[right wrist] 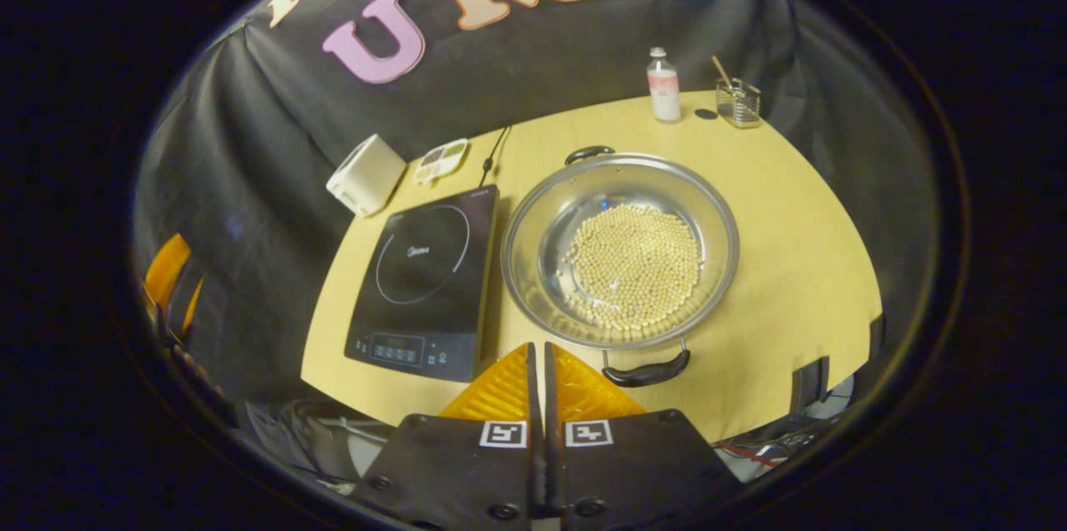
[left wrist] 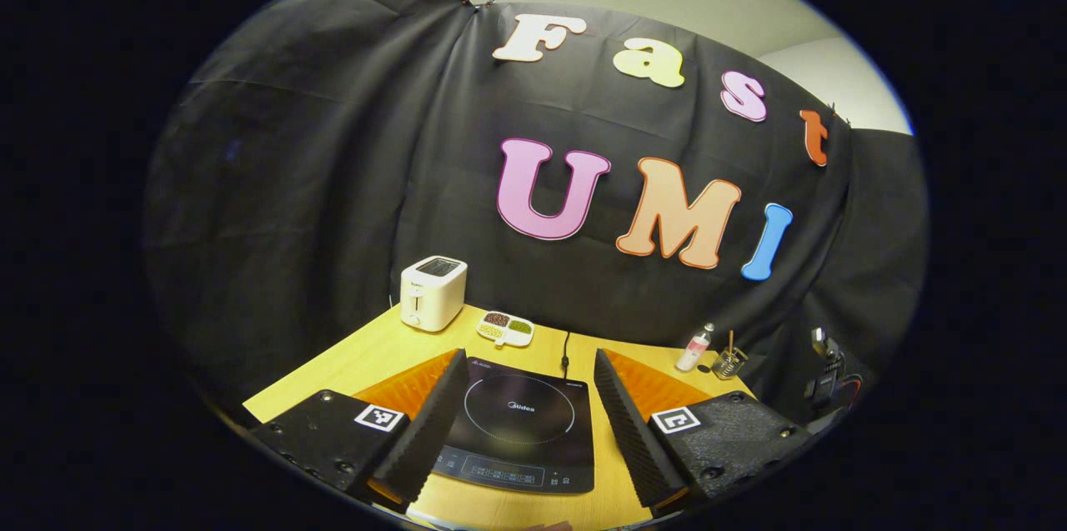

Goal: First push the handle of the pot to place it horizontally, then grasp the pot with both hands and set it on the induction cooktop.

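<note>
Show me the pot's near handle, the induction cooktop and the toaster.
Pot's near handle (right wrist: 646,370): right gripper view, middle of the black grip.
Induction cooktop (right wrist: 423,264): right gripper view, inside the heating ring on its glass.
Toaster (left wrist: 432,293): left gripper view, its white front face.

In the left gripper view the induction cooktop (left wrist: 521,435) has both side edges hidden behind the gripper's fingers, while in the right gripper view the small tray (right wrist: 441,159) at the desk's (right wrist: 800,247) far edge holds contents too small to tell.
</note>
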The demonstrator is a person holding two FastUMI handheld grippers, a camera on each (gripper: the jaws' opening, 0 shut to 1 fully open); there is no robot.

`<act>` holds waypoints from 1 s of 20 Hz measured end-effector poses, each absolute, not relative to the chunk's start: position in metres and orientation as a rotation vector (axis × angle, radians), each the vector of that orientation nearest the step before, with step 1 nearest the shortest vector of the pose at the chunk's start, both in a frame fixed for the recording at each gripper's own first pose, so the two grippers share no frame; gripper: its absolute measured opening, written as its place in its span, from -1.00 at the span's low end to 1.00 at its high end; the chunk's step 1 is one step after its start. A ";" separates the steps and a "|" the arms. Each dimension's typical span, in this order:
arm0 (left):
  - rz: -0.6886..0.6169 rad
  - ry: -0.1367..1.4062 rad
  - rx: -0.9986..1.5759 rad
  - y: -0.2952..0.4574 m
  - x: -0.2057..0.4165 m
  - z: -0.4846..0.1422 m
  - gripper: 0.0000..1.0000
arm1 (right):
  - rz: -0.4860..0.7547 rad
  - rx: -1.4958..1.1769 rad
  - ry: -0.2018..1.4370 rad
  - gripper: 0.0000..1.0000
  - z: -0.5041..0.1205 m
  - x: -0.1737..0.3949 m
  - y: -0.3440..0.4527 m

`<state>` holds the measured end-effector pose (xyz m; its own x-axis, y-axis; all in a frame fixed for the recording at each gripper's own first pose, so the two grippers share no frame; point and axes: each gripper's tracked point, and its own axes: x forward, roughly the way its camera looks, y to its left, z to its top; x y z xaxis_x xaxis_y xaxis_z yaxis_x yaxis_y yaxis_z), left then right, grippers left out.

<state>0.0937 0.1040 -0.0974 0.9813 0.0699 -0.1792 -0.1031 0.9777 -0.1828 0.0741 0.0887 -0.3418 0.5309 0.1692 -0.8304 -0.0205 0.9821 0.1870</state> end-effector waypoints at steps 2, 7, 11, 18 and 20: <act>0.105 0.188 -0.201 0.104 0.095 -0.104 0.84 | 0.129 0.133 1.071 -0.94 -0.362 0.071 0.089; 0.143 0.191 -0.196 0.111 0.100 -0.105 0.85 | 0.142 0.075 1.178 -1.00 -0.401 0.063 0.087; 0.166 0.192 -0.207 0.114 0.101 -0.108 0.84 | 0.135 0.048 1.200 -1.00 -0.408 0.067 0.077; 0.178 0.196 -0.209 0.110 0.103 -0.110 0.85 | 0.120 0.010 1.240 -0.94 -0.419 0.068 0.058; 0.178 0.198 -0.209 0.108 0.103 -0.111 0.85 | 0.117 0.015 1.241 -1.00 -0.419 0.069 0.056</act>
